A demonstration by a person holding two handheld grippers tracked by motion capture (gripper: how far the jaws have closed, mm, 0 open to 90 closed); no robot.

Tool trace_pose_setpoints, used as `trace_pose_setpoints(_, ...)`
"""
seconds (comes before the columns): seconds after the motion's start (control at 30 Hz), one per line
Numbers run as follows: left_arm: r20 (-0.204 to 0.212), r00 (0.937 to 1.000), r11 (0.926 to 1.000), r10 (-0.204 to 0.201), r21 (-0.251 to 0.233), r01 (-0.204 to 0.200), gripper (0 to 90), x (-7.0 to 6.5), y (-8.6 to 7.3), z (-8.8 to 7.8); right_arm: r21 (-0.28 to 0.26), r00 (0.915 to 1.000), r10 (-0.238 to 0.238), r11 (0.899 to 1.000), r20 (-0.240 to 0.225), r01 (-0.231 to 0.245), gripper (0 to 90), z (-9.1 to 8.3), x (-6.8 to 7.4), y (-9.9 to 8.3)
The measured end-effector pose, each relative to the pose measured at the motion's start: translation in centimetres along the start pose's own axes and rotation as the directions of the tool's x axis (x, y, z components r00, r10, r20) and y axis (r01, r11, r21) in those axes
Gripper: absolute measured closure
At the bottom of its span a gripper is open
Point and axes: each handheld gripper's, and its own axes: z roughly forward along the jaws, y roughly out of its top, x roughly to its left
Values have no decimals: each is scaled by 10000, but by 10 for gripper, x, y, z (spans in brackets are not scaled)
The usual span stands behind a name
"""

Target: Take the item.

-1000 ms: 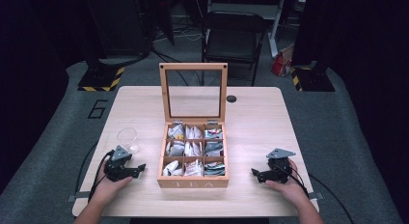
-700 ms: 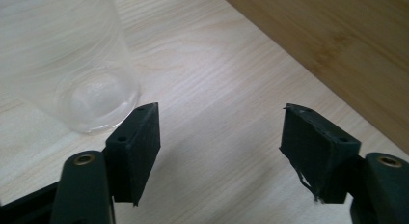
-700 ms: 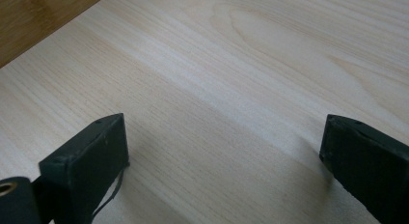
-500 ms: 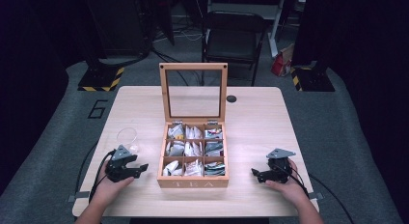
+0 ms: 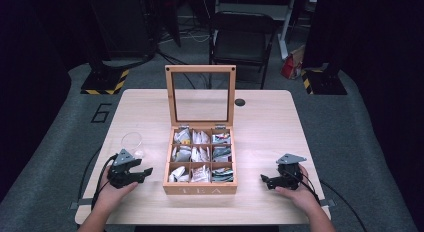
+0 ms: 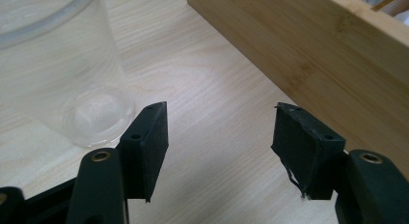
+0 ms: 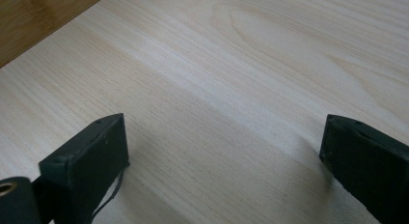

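A wooden tea box (image 5: 200,189) stands at the table's middle, its glass lid (image 5: 200,68) upright and its compartments holding several tea bags (image 5: 200,153). A clear plastic cup (image 5: 131,142) stands left of the box. My left gripper (image 5: 145,173) lies on the table just in front of the cup and points at the box. Its jaws have just been closing, with nothing between them. In the left gripper view the gripper (image 6: 219,132) is open over bare wood, between the cup (image 6: 58,74) and the box wall (image 6: 313,55). My right gripper (image 5: 265,181) rests open right of the box.
The light wooden table (image 5: 265,122) has a dark round hole (image 5: 240,102) behind the box. A folding chair (image 5: 240,39) stands beyond the far edge. In the right gripper view my gripper (image 7: 224,147) is wide over bare tabletop, with the box's corner (image 7: 34,16) at the upper left.
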Motion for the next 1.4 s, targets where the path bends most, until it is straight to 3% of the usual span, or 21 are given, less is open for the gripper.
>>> trace_pose_setpoints(0.33, 95, 9999, 10000, 38, -67, -37, 397, -4, 6, -5, 4, 10000, -22, 10000, 3, 22, 24, 0, 0, 0)
trace_pose_setpoints(0.4, 282, 9994, 9997, -212, -128, 215, 410, -6, 9, -8, 0, 10000, -2, 10000, -1, 2, 24, 0, 0, 0)
trace_pose_setpoints(0.73, 345, 9994, 9999, 23, -170, -18, 413, -10, 16, -9, -3, 10000, 0, 10000, 1, 0, 24, 0, 0, 0)
trace_pose_setpoints(0.77, 366, 9992, 9997, -139, -174, 146, 414, -11, 16, -9, 8, 10000, 0, 10000, -1, 0, 24, 0, 0, 0)
trace_pose_setpoints(0.9, 354, 9994, 9999, -55, -153, 61, 414, -11, 19, -9, 9, 10000, 6, 10000, 3, -6, 24, 0, 0, 0)
trace_pose_setpoints(0.97, 497, 9985, 9995, -214, -228, 225, 414, -12, 21, -9, 1, 10000, -21, 10000, 1, 21, 24, 0, 0, 0)
trace_pose_setpoints(1.13, 483, 9987, 9998, 187, -74, -184, 415, -14, 27, -7, 5, 10000, -24, 10000, 3, 24, 24, 0, 0, 0)
trace_pose_setpoints(1.4, 557, 9979, 9995, 326, -10, -326, 422, -18, 35, -5, 7, 10000, -30, 10000, 4, 30, 24, 0, 0, 0)
